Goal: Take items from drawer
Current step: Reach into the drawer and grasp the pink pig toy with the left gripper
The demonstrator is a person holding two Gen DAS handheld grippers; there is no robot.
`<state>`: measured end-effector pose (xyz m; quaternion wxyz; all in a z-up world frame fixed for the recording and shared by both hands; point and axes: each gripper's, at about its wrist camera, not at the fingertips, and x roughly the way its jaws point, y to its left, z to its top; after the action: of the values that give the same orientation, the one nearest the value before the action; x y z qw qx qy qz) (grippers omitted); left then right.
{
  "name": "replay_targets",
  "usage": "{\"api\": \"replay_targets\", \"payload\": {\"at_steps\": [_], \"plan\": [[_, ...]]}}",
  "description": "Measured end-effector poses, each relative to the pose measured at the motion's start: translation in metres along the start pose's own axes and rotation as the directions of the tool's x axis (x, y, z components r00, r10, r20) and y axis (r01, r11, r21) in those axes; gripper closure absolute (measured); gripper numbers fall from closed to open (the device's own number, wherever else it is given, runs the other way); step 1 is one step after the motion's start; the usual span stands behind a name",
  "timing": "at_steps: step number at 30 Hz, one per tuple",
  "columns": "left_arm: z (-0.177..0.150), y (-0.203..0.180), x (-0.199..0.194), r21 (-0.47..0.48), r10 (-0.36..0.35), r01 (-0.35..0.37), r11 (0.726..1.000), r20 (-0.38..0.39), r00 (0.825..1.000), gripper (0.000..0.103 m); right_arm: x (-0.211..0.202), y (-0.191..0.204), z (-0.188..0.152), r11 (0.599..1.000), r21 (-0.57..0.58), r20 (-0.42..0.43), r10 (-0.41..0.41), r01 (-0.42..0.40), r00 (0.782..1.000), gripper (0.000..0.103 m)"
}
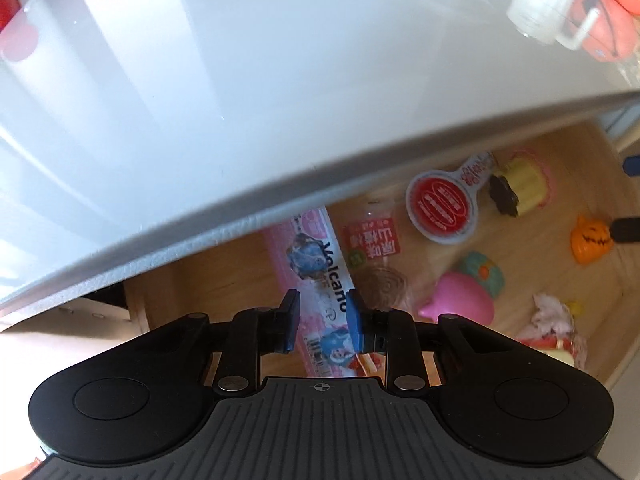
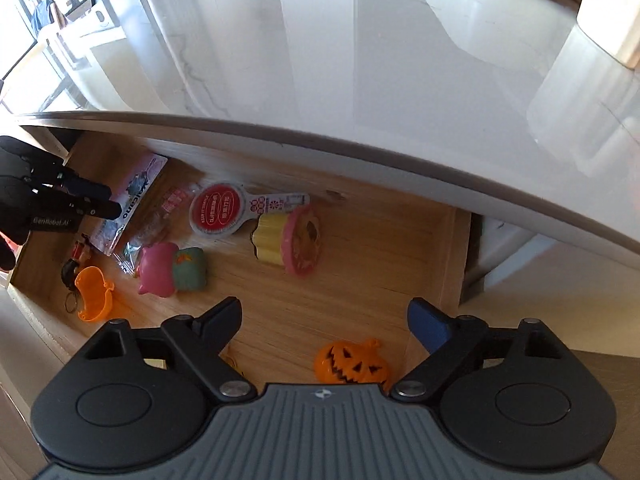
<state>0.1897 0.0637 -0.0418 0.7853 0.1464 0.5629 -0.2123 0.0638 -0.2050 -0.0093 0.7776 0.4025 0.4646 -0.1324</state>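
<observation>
The wooden drawer [image 2: 372, 248] stands pulled out below a glossy white tabletop [image 2: 360, 60]. My left gripper [image 1: 322, 320] hangs open, jaws a little apart, over a pink "Volcano" packet [image 1: 320, 256] at the drawer's left end; its pads press on nothing. In the right wrist view the left gripper [image 2: 108, 204] shows above that packet [image 2: 138, 192]. My right gripper [image 2: 324, 320] is wide open above an orange pumpkin toy [image 2: 352, 362] that lies on the drawer floor near the front. Nothing sits between its fingers.
In the drawer lie a red-lidded white cup [image 2: 222, 210], a yellow pudding toy with a pink rim [image 2: 288, 240], a pink pig toy [image 2: 158, 268], an orange pumpkin half [image 2: 94, 292] and a snack bag [image 1: 372, 240]. The tabletop edge [image 1: 280, 196] overhangs the drawer's back.
</observation>
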Motion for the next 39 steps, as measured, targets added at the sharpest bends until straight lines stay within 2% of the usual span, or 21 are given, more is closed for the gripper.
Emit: {"api": "replay_targets", "payload": {"at_steps": [3,5,7,9,11,13,14,16,17,20,22,23,24,26,27,29,30,33,34,36,39], "plan": [[0.0,0.001,0.0,-0.008,0.012,-0.012,1.0,0.01,1.0,0.075,-0.001,0.005,-0.001,1.0,-0.03,0.014,-0.004,0.005,1.0,0.012],[-0.002,-0.012,-0.008,0.088,-0.048,0.046,0.995,0.018,0.999,0.075,-0.002,0.007,-0.002,0.999,-0.045,0.019,-0.004,0.005,1.0,0.012],[-0.009,-0.034,-0.02,0.232,-0.149,0.136,0.963,0.04,0.988,0.075,-0.001,0.007,-0.001,0.999,-0.045,0.016,0.002,-0.001,1.0,0.012],[-0.016,-0.055,-0.028,0.364,-0.228,0.191,0.912,0.061,0.972,0.074,0.003,0.006,0.002,0.999,-0.036,0.008,0.013,-0.012,1.0,0.012],[-0.023,-0.071,-0.029,0.457,-0.244,0.191,0.869,0.06,0.968,0.074,0.004,0.006,0.002,0.999,-0.027,-0.001,0.017,-0.017,1.0,0.012],[-0.029,-0.076,-0.026,0.505,-0.22,0.162,0.848,0.056,0.974,0.074,0.005,0.006,0.002,0.999,-0.028,-0.004,0.018,-0.018,1.0,0.012],[-0.029,-0.076,-0.023,0.515,-0.191,0.135,0.847,0.058,0.98,0.073,0.003,0.007,0.001,0.999,-0.031,-0.002,0.019,-0.019,1.0,0.012],[-0.03,-0.073,-0.013,0.514,-0.127,0.082,0.854,0.054,0.99,0.074,0.002,0.007,0.001,0.999,-0.036,0.0,0.022,-0.022,1.0,0.012],[-0.03,-0.07,-0.008,0.508,-0.116,0.081,0.857,0.037,0.993,0.072,0.002,0.007,0.001,0.999,-0.036,0.0,0.025,-0.025,1.0,0.012],[-0.031,-0.062,-0.005,0.479,-0.18,0.167,0.862,-0.019,0.984,0.072,0.002,0.006,0.001,0.999,-0.038,-0.005,0.034,-0.034,0.999,0.012],[-0.033,-0.068,0.0,0.457,-0.199,0.203,0.866,-0.057,0.978,0.062,0.0,0.006,0.001,0.998,-0.043,-0.006,0.038,-0.038,0.999,0.012],[-0.046,-0.079,0.008,0.453,-0.198,0.208,0.867,-0.07,0.978,0.053,0.0,0.005,0.001,0.998,-0.044,-0.005,0.038,-0.038,0.999,0.012],[-0.039,-0.093,0.012,0.455,-0.189,0.205,0.867,-0.08,0.979,0.048,-0.001,0.005,0.002,0.999,-0.041,-0.01,0.035,-0.036,0.999,0.012],[-0.042,-0.094,0.011,0.459,-0.17,0.193,0.867,-0.09,0.981,0.05,0.001,0.005,0.005,0.999,-0.009,-0.049,0.035,-0.035,0.998,0.012],[-0.031,-0.097,0.012,0.453,-0.165,0.189,0.871,-0.091,0.982,0.052,0.004,0.004,0.007,0.999,0.015,-0.09,0.049,-0.048,0.995,0.012],[-0.03,-0.09,0.004,0.406,-0.191,0.226,0.885,-0.124,0.974,0.053,0.009,0.008,0.012,0.994,0.054,-0.179,0.104,-0.096,0.978,0.012],[-0.031,-0.087,-0.003,0.39,-0.2,0.23,0.892,-0.116,0.973,0.054,0.01,0.014,0.015,0.991,0.064,-0.213,0.125,-0.114,0.969,0.012],[-0.039,-0.075,-0.032,0.362,-0.196,0.19,0.913,-0.018,0.98,0.055,0.014,0.037,0.021,0.989,0.064,-0.291,0.148,-0.135,0.945,0.012],[-0.033,-0.075,-0.04,0.333,-0.21,0.195,0.922,0.009,0.978,0.055,0.015,0.045,0.022,0.989,0.065,-0.31,0.149,-0.136,0.939,0.012],[0.001,-0.058,-0.061,0.271,-0.229,0.207,0.94,0.053,0.972,0.056,0.021,0.061,0.022,0.989,0.08,-0.347,0.141,-0.121,0.927,0.013],[-0.013,-0.031,-0.076,0.159,-0.242,0.227,0.961,0.084,0.967,0.056,0.036,0.082,0.016,0.99,0.12,-0.421,0.124,-0.08,0.899,0.023]]}}
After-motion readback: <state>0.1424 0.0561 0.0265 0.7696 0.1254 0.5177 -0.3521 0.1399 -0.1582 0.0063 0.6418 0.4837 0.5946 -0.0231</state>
